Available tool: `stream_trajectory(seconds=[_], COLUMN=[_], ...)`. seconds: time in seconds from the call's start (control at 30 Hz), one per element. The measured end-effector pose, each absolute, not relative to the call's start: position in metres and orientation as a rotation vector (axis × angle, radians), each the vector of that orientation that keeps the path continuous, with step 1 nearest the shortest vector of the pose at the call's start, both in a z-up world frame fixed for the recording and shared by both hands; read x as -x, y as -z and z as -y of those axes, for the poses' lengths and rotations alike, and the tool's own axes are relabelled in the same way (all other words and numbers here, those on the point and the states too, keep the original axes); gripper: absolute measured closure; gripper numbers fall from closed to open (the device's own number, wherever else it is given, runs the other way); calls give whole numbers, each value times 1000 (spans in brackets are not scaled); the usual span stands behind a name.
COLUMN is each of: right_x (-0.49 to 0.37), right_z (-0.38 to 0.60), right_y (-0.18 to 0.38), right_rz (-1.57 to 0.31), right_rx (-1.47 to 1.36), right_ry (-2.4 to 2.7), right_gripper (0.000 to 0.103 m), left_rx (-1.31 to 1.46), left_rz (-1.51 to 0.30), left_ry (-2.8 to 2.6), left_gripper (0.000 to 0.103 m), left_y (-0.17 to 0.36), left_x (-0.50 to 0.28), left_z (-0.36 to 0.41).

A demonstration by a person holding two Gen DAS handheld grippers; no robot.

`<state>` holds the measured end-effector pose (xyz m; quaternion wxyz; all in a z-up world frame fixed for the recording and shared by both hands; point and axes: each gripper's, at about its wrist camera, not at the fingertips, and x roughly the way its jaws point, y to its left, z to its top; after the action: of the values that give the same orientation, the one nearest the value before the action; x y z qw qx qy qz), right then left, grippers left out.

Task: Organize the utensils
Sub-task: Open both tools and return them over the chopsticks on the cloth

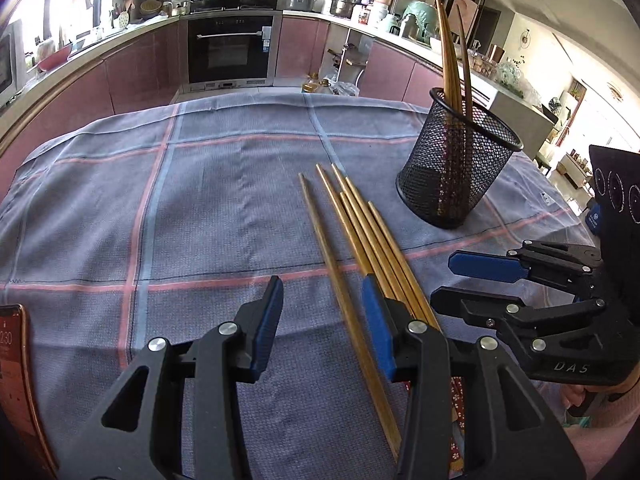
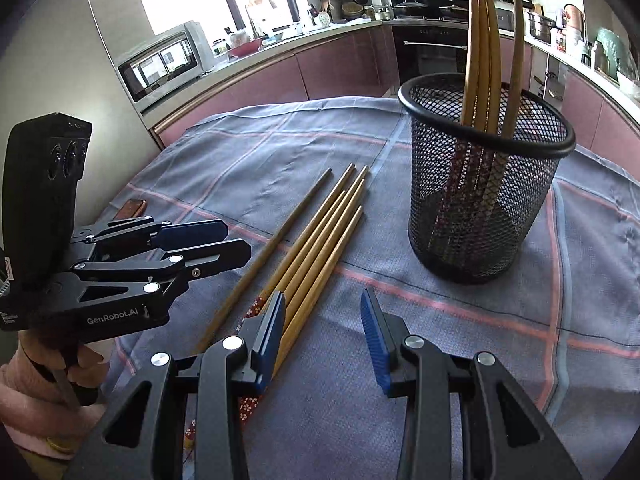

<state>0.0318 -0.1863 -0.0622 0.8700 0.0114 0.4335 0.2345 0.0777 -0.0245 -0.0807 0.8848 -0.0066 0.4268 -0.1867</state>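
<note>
Several wooden chopsticks [image 1: 362,236] lie side by side on the checked cloth; they also show in the right wrist view [image 2: 316,236]. A black mesh holder [image 1: 460,160] stands upright at the back right with several chopsticks standing in it, also in the right wrist view [image 2: 484,176]. My left gripper [image 1: 322,320] is open and empty, low over the handle ends, with one loose chopstick running between its fingers. My right gripper [image 2: 324,332] is open and empty, just right of the bundle; it shows in the left wrist view [image 1: 460,280].
A blue-grey cloth with pink lines [image 1: 200,200] covers the table. A phone [image 1: 16,380] lies at the near left edge, also in the right wrist view [image 2: 130,208]. Kitchen counters, an oven [image 1: 230,48] and a microwave [image 2: 164,64] stand behind.
</note>
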Motion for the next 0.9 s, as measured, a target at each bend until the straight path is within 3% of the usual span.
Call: stream_trajectory(seconds=[0.4,0.73,0.9], right_x=[-33,-34,-40], right_z=[180,185,184], right_y=[68,69,70], right_rz=[-915,-930,-928], right_rx=[14,25,22], right_ry=[-466,-447,-432], right_gripper=[68,81,82], left_rx=[-13,-33,-59], left_rz=[-916,-918,-914], left_ry=[374,357,348], left_gripper=[65,67,67], left_y=[92,92,93], left_x=[-83,-85,-91], left_z=[32,34,39])
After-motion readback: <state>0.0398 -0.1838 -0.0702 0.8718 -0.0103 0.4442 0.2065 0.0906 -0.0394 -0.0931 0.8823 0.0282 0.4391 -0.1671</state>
